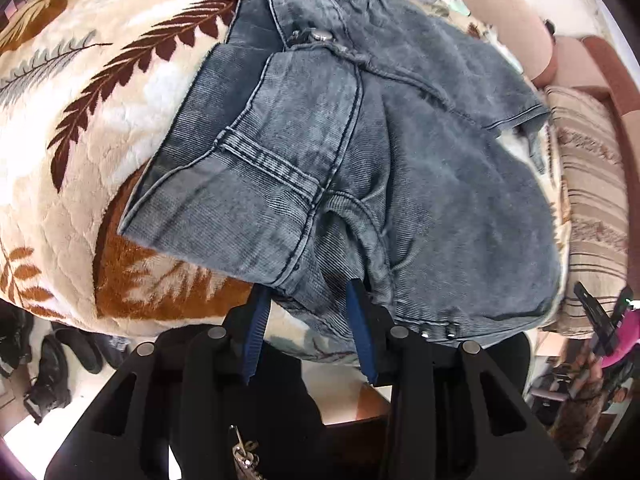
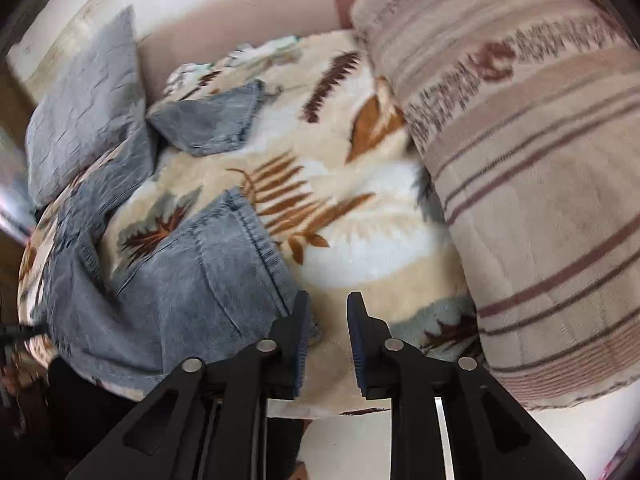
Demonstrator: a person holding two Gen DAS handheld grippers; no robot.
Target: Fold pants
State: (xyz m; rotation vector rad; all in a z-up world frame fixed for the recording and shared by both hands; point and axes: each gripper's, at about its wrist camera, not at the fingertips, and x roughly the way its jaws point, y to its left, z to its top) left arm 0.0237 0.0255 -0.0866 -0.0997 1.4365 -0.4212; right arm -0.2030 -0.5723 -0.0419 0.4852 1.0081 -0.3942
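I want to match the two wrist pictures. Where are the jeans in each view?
Left wrist: the jeans fill the middle, waistband end between the left gripper fingers.
Right wrist: the jeans lie at lower left, a leg hem beside the right gripper, whose jaws hold nothing.
Shared landmark: the striped pillow, on the right in both.

I see faded, ribbed denim pants (image 1: pixel 360 128) under my left tongs (image 1: pixel 308 300), on a plush fleece blanket (image 1: pixel 100 92); tongs are matt black plastic.

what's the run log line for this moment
task: fold pants | left gripper: on jeans edge, grip unclear | right gripper: open, beside jeans hem | surface: blanket
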